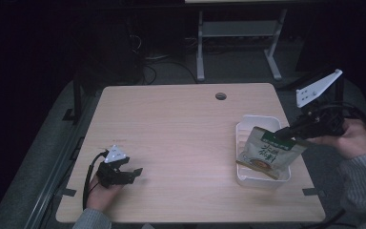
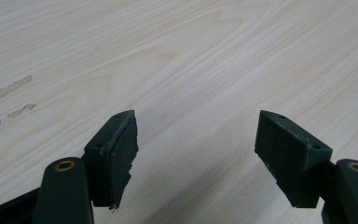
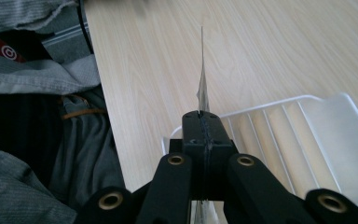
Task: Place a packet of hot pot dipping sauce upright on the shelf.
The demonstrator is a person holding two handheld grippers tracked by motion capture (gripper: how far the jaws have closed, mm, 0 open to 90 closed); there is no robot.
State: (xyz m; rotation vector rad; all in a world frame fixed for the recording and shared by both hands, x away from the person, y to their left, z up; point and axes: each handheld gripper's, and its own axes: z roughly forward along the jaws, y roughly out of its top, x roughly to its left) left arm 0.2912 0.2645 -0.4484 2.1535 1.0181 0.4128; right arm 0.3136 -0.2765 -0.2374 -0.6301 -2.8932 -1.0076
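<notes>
Resting on the worktop nearest the person, the left claw is spread, empty. Farther right, the right claw pinches the pouch top, hanging it over the tray; lowering and release seemingly remain.

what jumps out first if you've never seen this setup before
The eye lands on the printed snack pouch held by its top edge in the shut right gripper, hanging over the white plastic tray at the right side of the wooden table. In the right gripper view the pouch shows edge-on as a thin sliver above the closed jaws. Near the table's front left corner, the left gripper rests open, with bare wood between its pads.
</notes>
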